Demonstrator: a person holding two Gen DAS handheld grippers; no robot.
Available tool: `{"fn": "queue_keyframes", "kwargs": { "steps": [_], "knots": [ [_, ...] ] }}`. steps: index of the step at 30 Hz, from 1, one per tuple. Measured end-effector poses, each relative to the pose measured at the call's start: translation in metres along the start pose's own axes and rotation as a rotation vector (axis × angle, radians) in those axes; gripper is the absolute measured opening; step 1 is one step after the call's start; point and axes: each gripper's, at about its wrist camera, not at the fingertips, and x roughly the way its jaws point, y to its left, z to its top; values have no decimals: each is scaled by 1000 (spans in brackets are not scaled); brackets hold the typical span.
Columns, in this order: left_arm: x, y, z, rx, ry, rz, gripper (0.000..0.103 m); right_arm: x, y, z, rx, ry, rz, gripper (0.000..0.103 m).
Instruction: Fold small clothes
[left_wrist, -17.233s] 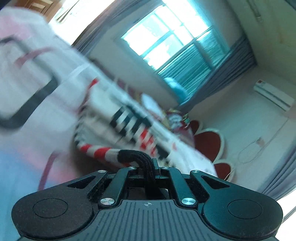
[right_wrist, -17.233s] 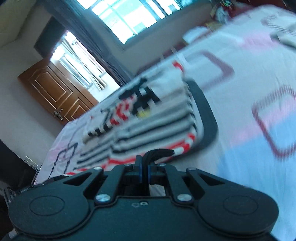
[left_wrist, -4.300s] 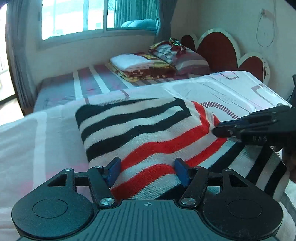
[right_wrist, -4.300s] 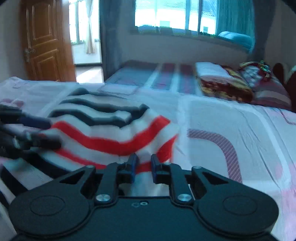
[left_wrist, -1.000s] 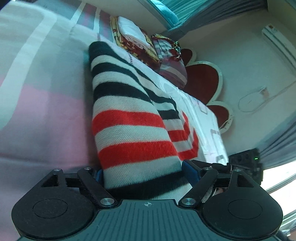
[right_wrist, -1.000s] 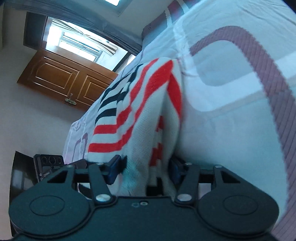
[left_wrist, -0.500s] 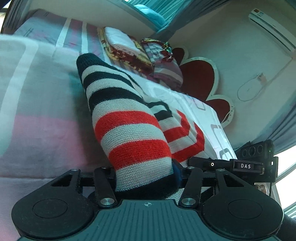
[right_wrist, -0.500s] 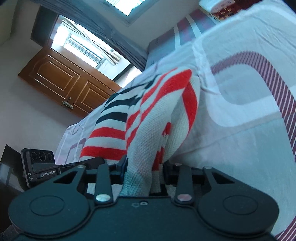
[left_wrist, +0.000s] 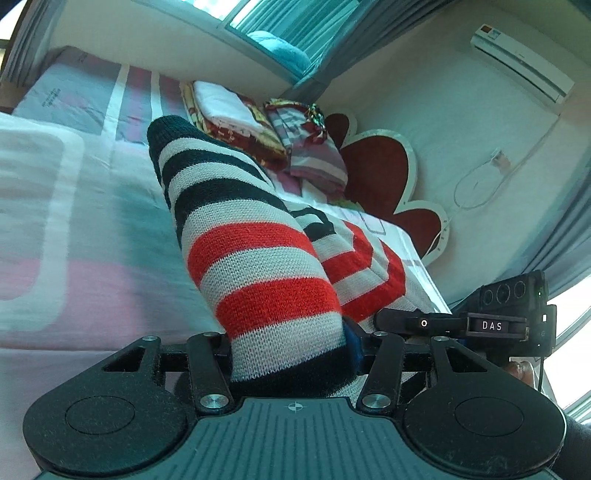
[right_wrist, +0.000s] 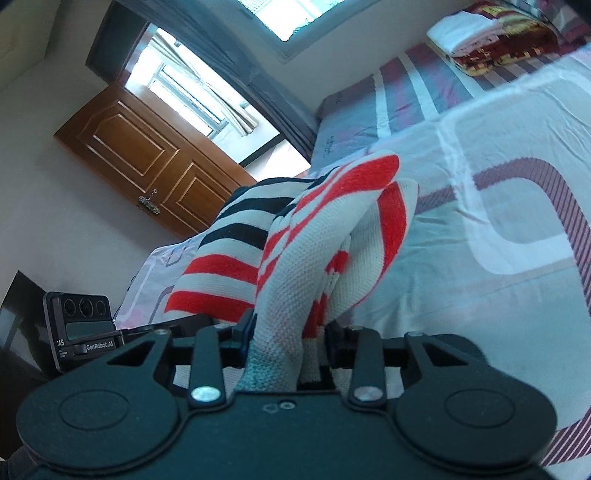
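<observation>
While each claw, left claw (left_wrist: 291, 347) and right claw (right_wrist: 288, 332), clenches the folded striped sweater (left_wrist: 255, 254) (thick bunches), it hangs clear of the bed (right_wrist: 517, 206) for carrying.

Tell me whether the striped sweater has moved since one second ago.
Yes. In the left wrist view the striped sweater, which lay flat on the bed, now rises off it, its near end pinched in the left tool.

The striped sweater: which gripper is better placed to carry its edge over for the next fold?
Neither alone. The left gripper and right gripper each clamp a bunched end of the striped sweater, so both should probably move together.
</observation>
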Motion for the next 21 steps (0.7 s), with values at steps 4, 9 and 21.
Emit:
{"fn": "queue_keyframes", "kwargs": {
  "steps": [4,9,21],
  "knots": [
    [-35,13,0,-11,-18,17,52,16,26,4,-39,12,19,35],
    [-88,47,-9,-38,-44,42,52,53,59,2,-80,45,61,35],
    [-221,170,-99,-227,-88,141,52,204,131,-40,-97,251,222,35]
  ]
}}
